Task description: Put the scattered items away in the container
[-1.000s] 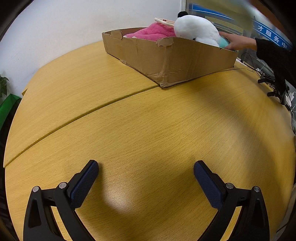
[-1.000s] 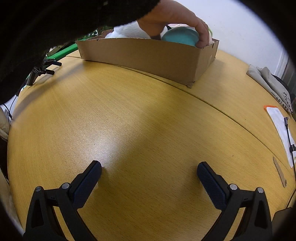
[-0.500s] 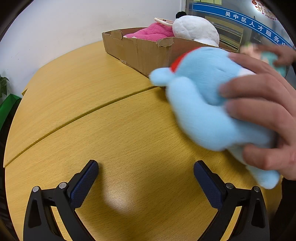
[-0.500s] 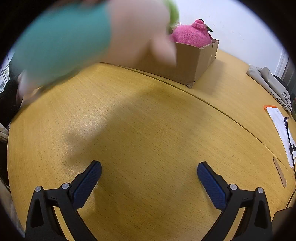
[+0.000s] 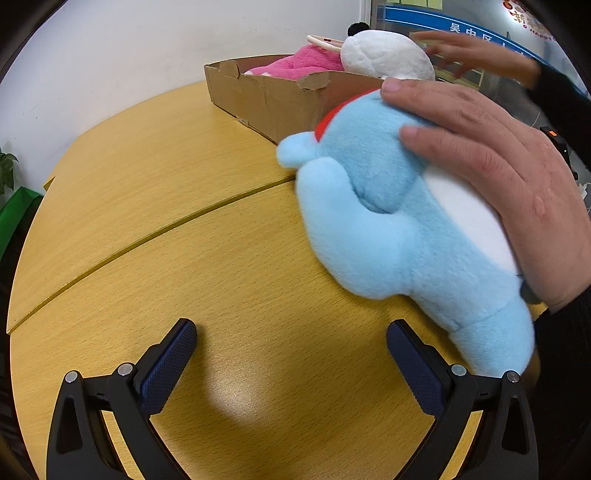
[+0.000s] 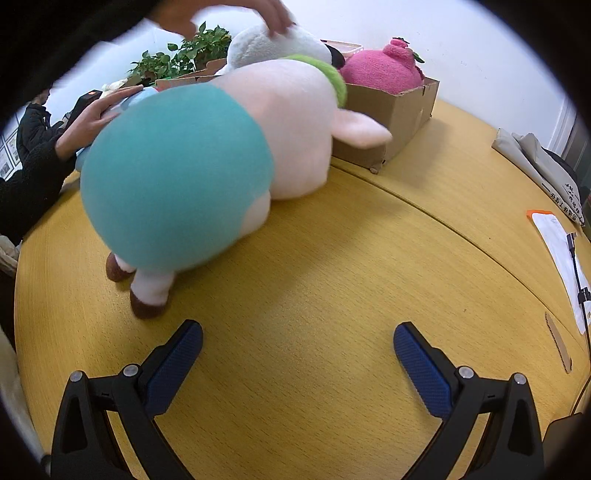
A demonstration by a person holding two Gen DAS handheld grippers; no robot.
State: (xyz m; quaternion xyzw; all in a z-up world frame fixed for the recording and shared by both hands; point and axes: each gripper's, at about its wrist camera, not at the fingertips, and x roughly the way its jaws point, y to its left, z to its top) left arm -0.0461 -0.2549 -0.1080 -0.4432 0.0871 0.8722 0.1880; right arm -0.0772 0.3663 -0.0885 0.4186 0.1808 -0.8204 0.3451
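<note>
A cardboard box [image 5: 273, 99] stands at the far side of the wooden table [image 5: 184, 258] and holds a pink plush [image 5: 288, 66] and a white plush [image 5: 384, 55]. A person's hand [image 5: 491, 162] presses a light blue plush [image 5: 388, 221] onto the table just ahead and right of my left gripper [image 5: 291, 354], which is open and empty. In the right wrist view a cream plush with teal shorts [image 6: 207, 166] lies on the table ahead-left of my right gripper [image 6: 297, 354], open and empty. The box [image 6: 384, 110] sits behind it.
A second hand [image 6: 266, 14] reaches over the white plush [image 6: 273, 48] in the box. Papers and a cable [image 6: 561, 251] lie at the right table edge, with folded cloth [image 6: 535, 162] beyond. Potted plants [image 6: 177, 59] stand behind the box. A seam crosses the tabletop.
A person's hands took the blue plush and the teal-shorts plush out of the box and set them on the table in front of my grippers. Both grippers stayed still and open.
</note>
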